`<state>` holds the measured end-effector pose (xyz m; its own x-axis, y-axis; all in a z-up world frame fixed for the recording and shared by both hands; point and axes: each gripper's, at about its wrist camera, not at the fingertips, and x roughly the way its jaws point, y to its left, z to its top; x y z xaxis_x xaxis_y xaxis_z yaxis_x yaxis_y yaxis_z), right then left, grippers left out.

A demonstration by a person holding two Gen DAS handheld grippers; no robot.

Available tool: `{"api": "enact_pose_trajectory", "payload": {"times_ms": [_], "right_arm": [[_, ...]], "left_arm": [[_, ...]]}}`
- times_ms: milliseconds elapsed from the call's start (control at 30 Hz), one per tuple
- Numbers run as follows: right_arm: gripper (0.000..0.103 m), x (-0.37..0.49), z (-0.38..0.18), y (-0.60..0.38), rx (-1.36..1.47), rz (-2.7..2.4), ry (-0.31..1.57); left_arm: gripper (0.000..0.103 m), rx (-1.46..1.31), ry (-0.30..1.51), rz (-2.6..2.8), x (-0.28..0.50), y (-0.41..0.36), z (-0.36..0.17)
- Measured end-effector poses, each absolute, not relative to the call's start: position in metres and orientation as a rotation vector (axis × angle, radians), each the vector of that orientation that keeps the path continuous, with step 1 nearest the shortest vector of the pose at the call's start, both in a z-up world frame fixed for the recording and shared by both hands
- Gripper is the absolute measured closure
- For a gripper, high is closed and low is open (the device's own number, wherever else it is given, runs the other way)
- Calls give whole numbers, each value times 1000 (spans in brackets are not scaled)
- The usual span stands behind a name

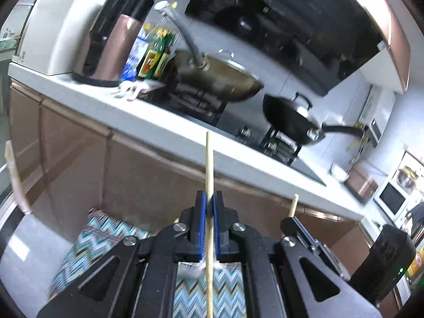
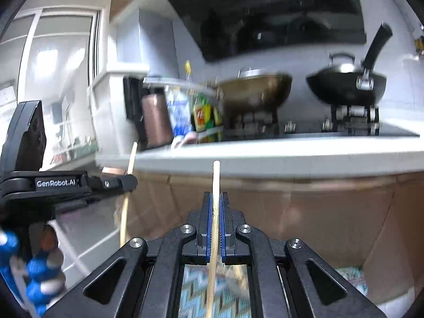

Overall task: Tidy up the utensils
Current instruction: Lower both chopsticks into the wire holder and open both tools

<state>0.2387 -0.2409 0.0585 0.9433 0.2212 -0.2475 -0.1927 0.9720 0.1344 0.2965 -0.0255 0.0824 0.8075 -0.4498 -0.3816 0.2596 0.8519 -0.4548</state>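
My left gripper (image 1: 209,198) is shut on a pale wooden chopstick (image 1: 209,167) that stands upright between the blue pads and reaches past them toward the counter. My right gripper (image 2: 216,198) is shut on a second wooden chopstick (image 2: 216,180), also upright. Each gripper shows in the other's view: the right one with its chopstick tip (image 1: 293,205) at the lower right of the left wrist view, the left one (image 2: 116,182) with its chopstick (image 2: 131,159) at the left of the right wrist view. Both are held in the air in front of the kitchen counter.
A white counter edge (image 2: 265,156) runs across, with brown cabinet doors (image 1: 79,159) below. On it stand a kettle (image 1: 111,45), bottles (image 1: 156,58), a brass wok (image 1: 220,76) and a black wok (image 1: 288,122) on a gas hob. A zigzag-patterned cloth (image 1: 100,238) lies below the grippers.
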Motion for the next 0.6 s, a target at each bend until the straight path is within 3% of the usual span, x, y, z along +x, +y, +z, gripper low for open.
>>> {"api": "enact_pose_trajectory", "payload": {"times_ms": [300, 600], "right_arm": [[98, 310, 29, -264, 136, 148, 125], [98, 350, -19, -268, 101, 95, 111]], "left_arm": [[98, -366, 348, -323, 357, -57, 39], [98, -354, 336, -305, 396, -85, -19]]}}
